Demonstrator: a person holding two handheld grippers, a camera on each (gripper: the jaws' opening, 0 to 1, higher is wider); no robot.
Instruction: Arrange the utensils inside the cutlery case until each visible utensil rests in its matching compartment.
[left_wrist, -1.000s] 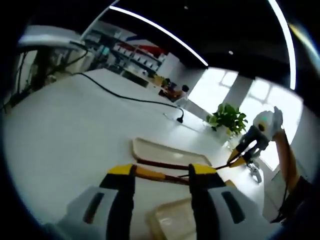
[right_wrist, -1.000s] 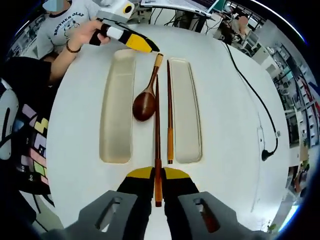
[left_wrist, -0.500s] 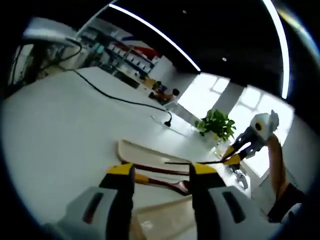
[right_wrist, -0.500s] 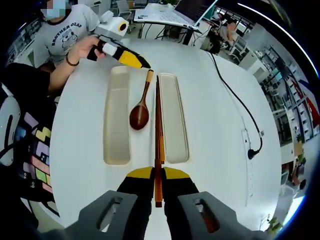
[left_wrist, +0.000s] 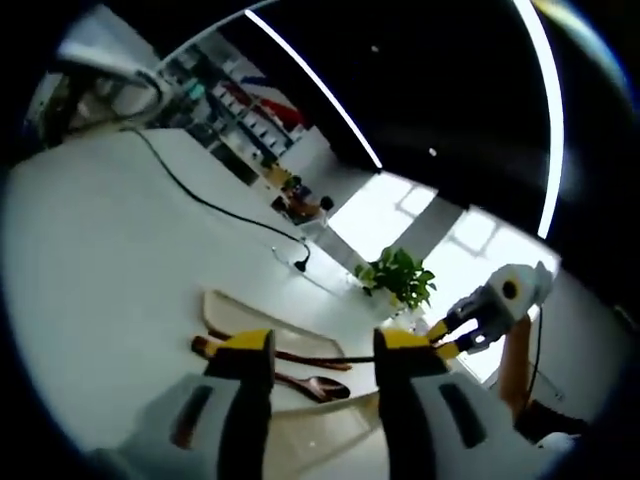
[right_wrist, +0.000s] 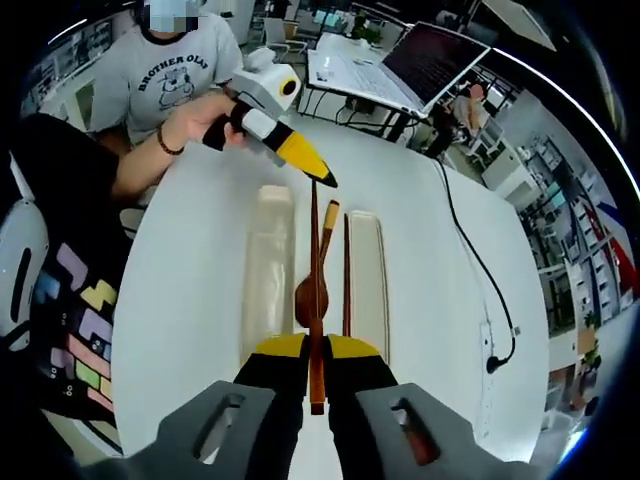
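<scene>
My right gripper (right_wrist: 312, 350) is shut on the orange end of a long brown chopstick (right_wrist: 313, 250), which points away over the white table. Below it lie two pale, shallow trays of the cutlery case, a left tray (right_wrist: 267, 270) and a right tray (right_wrist: 372, 285). A brown wooden spoon (right_wrist: 326, 222) and a second chopstick (right_wrist: 346, 270) rest between them. A hand holds my left gripper (right_wrist: 300, 160) near the held chopstick's far tip. In the left gripper view its jaws stand open (left_wrist: 320, 350) above the spoon (left_wrist: 312, 386) and the lying chopstick (left_wrist: 270, 352).
A seated person in a grey T-shirt (right_wrist: 175, 70) is at the table's far side. An open laptop (right_wrist: 400, 65) stands beyond. A black cable (right_wrist: 470, 260) with a plug runs along the right. A potted plant (left_wrist: 395, 275) stands by the window.
My right gripper has risen and drawn back with the chopstick, so the trays look smaller. The left gripper has tilted upward, away from the table.
</scene>
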